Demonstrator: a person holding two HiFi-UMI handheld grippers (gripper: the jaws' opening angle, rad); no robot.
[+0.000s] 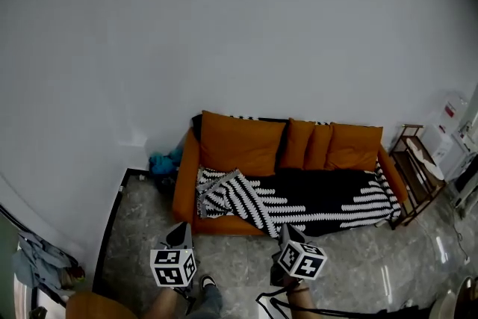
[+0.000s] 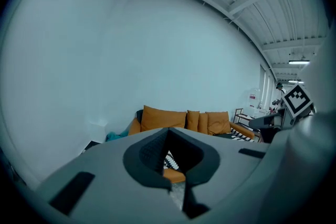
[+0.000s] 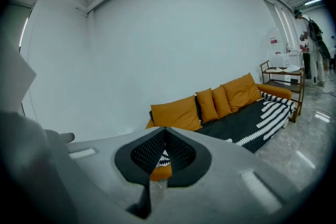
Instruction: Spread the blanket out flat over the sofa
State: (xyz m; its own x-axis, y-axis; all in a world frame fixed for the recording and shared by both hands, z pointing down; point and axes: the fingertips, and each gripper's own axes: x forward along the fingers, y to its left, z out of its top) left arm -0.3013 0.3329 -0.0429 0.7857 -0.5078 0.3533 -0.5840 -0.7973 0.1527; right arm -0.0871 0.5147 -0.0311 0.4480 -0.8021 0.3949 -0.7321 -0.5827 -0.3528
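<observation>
An orange sofa (image 1: 240, 143) stands against the white wall. A black blanket with white zigzag stripes (image 1: 321, 198) lies over its seat and hangs over the front edge. At the left end the blanket is bunched in a rumpled fold (image 1: 222, 194). Both grippers hover over the floor in front of the sofa, apart from the blanket. My left gripper (image 1: 180, 235) faces the sofa's left end, jaws shut and empty (image 2: 168, 131). My right gripper (image 1: 286, 235) faces the seat's middle, also shut on nothing (image 3: 165, 129). The sofa (image 3: 220, 105) and blanket (image 3: 262, 118) show in the right gripper view.
A teal cloth (image 1: 163, 160) lies beside the sofa's left arm. A wooden rack (image 1: 414, 160) stands at the sofa's right end, a white dispenser (image 1: 448, 119) behind it. Clothes (image 1: 37, 261) lie at bottom left. A person (image 3: 310, 39) stands far right. Glossy stone floor (image 1: 358, 265) surrounds me.
</observation>
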